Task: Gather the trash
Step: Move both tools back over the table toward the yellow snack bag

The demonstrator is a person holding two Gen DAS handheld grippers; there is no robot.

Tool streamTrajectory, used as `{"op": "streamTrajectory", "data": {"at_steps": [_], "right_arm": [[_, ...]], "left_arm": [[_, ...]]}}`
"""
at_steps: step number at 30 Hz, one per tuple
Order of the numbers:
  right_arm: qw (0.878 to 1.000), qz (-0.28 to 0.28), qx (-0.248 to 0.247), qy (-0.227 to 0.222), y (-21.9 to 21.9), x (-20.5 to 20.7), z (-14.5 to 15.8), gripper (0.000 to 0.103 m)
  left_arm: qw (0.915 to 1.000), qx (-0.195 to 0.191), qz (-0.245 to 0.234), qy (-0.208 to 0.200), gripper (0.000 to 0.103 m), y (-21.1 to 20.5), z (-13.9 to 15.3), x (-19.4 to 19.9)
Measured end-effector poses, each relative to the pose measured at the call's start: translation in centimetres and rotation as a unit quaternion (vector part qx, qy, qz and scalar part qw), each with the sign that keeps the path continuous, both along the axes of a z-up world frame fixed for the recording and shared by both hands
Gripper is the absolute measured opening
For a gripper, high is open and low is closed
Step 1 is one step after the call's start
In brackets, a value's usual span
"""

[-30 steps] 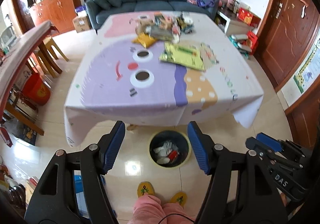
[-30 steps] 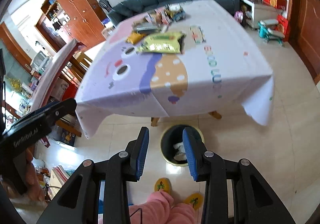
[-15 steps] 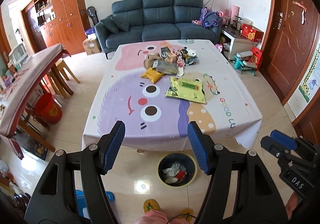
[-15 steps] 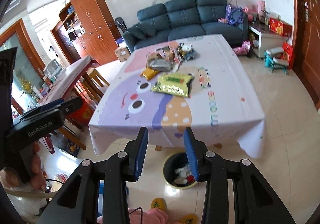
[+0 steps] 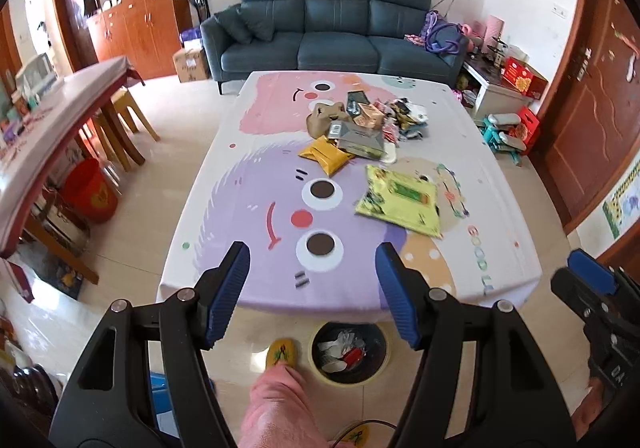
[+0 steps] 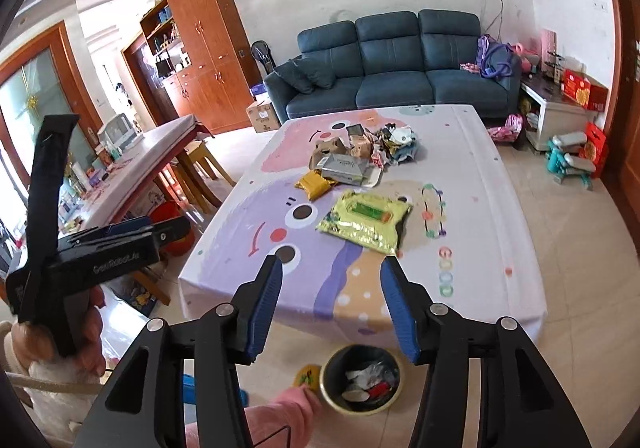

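Left claw (image 5: 314, 290) spread wide, blue ribbed pads (image 5: 228, 290) far apart, holding nothing and touching nothing, raised before the near edge of the table (image 5: 516, 248). Right claw (image 6: 332, 306) likewise wide open and empty, noticeably wider than half a second ago, when its pads stood close together. Both views nearer the table than before, with the cloth filling more of the frame.

Trash on the far half of the table: a flat, crinkled yellow-green foil bag (image 5: 400, 201) lying alone nearest the claws, a small puffy yellow packet (image 5: 326, 155) beyond it, then a loose heap of wrappers and small cartons (image 5: 368, 119), with a grey flat box on its near side. Soft printed tablecloth, cartoon face in purple and pink, draped over the edges.

Round dark bin (image 5: 350, 352) with a yellow rim on the glossy tiled floor at the table's near edge, crumpled white scraps and a red piece inside. Yellow slipper (image 5: 282, 354) and pink trouser leg just beside it.
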State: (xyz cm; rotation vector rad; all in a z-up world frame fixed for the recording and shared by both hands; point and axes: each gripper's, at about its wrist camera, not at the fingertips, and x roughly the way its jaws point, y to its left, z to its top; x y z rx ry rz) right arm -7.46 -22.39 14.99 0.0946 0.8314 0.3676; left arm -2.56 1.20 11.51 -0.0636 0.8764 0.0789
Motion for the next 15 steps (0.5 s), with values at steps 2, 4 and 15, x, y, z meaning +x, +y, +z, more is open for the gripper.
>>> {"op": "streamTrajectory", "data": {"at_steps": [2,4,15], "right_arm": [[1.0,-0.001,-0.008,0.002,0.9,2.1,-0.6,0.052],[1.0,-0.005,-0.017,0.005,2.1,4.7,-1.1,0.052],[0.993,-0.09,-0.012,0.08,8.9,23.8,-7.0,0.053]], "left_arm": [[0.9999,-0.006,-0.005,0.008,0.062,1.1,-0.9,2.9],[0.9996,-0.016,-0.016,0.015,0.062,2.0,-1.8,5.9],[0.9763,-0.066,-0.135,0.156,0.063,6.9,-10.0,27.4]]}}
